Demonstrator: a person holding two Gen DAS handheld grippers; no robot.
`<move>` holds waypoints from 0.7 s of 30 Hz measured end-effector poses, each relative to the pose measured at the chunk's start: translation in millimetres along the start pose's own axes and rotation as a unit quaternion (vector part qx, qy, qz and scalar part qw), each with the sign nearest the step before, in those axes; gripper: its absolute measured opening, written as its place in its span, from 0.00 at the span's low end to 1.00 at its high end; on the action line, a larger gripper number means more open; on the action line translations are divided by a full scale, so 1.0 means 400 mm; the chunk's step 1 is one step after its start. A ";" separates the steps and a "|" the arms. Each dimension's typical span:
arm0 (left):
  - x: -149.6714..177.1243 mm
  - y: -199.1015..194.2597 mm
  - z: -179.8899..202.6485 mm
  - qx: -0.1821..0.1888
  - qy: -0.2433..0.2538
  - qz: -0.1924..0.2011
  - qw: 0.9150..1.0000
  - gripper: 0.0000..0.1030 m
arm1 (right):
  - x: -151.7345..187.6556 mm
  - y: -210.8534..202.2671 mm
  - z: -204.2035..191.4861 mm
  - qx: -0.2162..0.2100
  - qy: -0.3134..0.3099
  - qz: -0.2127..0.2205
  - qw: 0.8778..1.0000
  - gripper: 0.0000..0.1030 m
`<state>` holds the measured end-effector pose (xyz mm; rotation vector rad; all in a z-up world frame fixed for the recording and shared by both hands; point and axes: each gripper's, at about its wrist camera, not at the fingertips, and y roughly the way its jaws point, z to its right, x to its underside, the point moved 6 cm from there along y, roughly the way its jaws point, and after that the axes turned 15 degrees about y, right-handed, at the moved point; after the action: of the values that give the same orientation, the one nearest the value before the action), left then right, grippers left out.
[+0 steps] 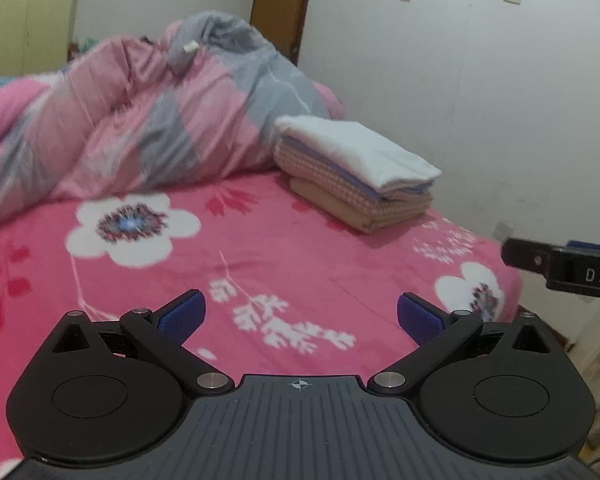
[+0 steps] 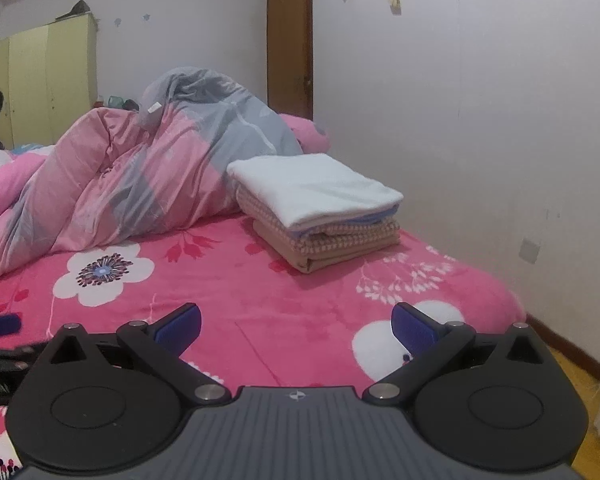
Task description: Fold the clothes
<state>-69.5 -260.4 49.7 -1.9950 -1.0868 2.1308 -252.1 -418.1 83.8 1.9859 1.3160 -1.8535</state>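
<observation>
A: Where are the clothes?
B: The folded stack [image 2: 316, 216] sits at one o'clock from the right gripper [image 2: 296, 328], well apart, long axis running toward the wall.
A: And the grippers?
B: Both spread wide, empty. The left gripper [image 1: 301, 316] seems farther; nothing unfolded shows.

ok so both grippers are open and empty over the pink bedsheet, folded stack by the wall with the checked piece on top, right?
Not quite: a white piece tops the folded stack; the checked piece lies lower down, as the right wrist view shows. The rest holds: left gripper and right gripper are open and empty over the pink bedsheet, stack by the wall.
</observation>
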 end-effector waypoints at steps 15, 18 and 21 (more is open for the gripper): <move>0.001 -0.056 -0.021 -0.058 0.034 0.058 0.996 1.00 | 0.028 0.023 -0.051 -0.002 0.010 -0.032 0.999 1.00; 0.003 -0.060 -0.028 -0.074 0.036 0.057 0.995 1.00 | 0.038 0.023 -0.058 -0.003 0.016 -0.036 0.999 1.00; 0.006 -0.066 -0.035 -0.066 0.026 0.069 0.995 1.00 | 0.051 0.022 -0.063 -0.001 0.013 -0.036 0.999 1.00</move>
<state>-69.0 -232.9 61.5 -2.2332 -1.1407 2.1083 -229.9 -397.9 68.4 1.9947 1.4131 -1.8618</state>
